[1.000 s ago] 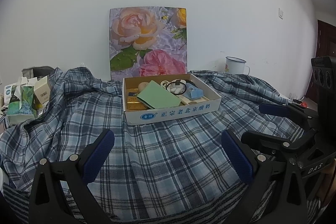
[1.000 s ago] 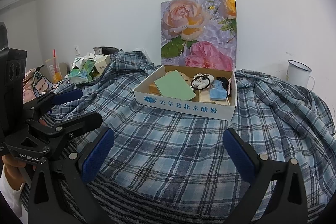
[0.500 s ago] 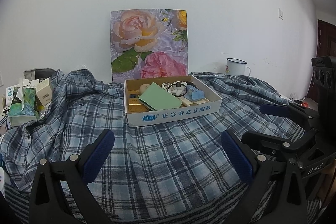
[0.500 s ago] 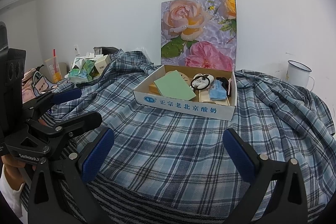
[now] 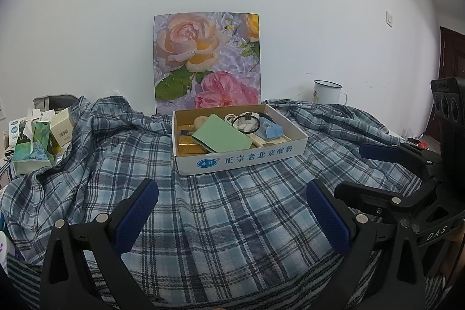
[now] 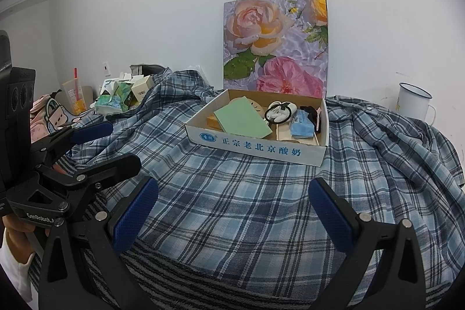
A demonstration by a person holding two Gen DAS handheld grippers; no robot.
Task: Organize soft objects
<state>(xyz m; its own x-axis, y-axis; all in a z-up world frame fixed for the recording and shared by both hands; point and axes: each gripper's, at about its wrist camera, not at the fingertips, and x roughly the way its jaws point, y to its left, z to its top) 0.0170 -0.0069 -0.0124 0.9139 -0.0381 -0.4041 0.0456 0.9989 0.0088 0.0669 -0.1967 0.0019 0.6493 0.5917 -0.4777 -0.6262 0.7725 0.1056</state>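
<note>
The left gripper point(image 5: 232, 202) has eased slightly back from the box point(image 5: 241, 159).

Plain white wall point(image 5: 116, 19) — dark door point(image 5: 452, 71) rightward

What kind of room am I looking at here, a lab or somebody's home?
Most likely a lived-in home room, not a lab. A plaid shirt is spread over the surface, an enamel mug stands by the wall, and tissue packs and small boxes clutter one side.

Enamel mug point(image 5: 327, 91) by wall; tissue pack point(image 5: 33, 147) far left.
</note>
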